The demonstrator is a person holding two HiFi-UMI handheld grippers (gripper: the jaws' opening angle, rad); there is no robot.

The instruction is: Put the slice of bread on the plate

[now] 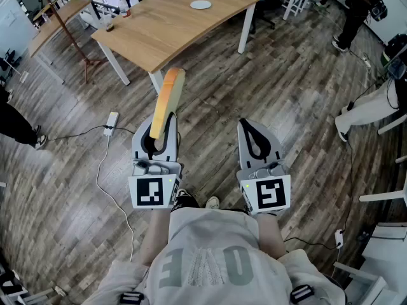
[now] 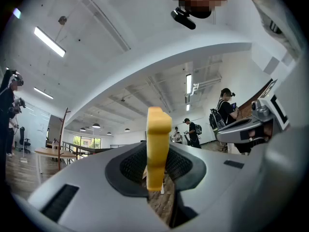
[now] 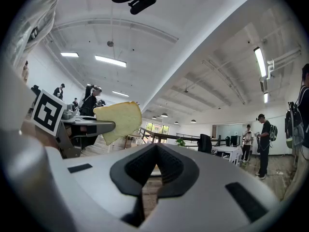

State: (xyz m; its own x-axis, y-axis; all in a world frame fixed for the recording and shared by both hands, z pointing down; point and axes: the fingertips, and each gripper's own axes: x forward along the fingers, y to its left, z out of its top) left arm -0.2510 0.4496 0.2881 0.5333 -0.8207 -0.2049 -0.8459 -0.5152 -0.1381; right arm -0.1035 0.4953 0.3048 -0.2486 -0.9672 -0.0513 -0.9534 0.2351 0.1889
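Observation:
My left gripper (image 1: pixel 157 131) is shut on a slice of bread (image 1: pixel 167 98), which stands on edge and sticks out forward past the jaws. In the left gripper view the bread (image 2: pixel 156 146) rises upright between the jaws, its yellow crust edge toward the camera. The right gripper view shows the same slice (image 3: pixel 119 120) from its flat side, held out by the left gripper at the left. My right gripper (image 1: pixel 255 138) is beside the left one, shut with nothing in it (image 3: pixel 155 170). A white plate (image 1: pixel 201 5) lies far ahead on a wooden table (image 1: pixel 172 27).
I stand on a wood-plank floor, a few steps from the table. A power strip with a white cable (image 1: pixel 110 123) lies on the floor at the left. A person (image 1: pixel 357 11) stands at the far right, another person's leg (image 1: pixel 18 127) at the left edge. White furniture (image 1: pixel 394 246) stands at right.

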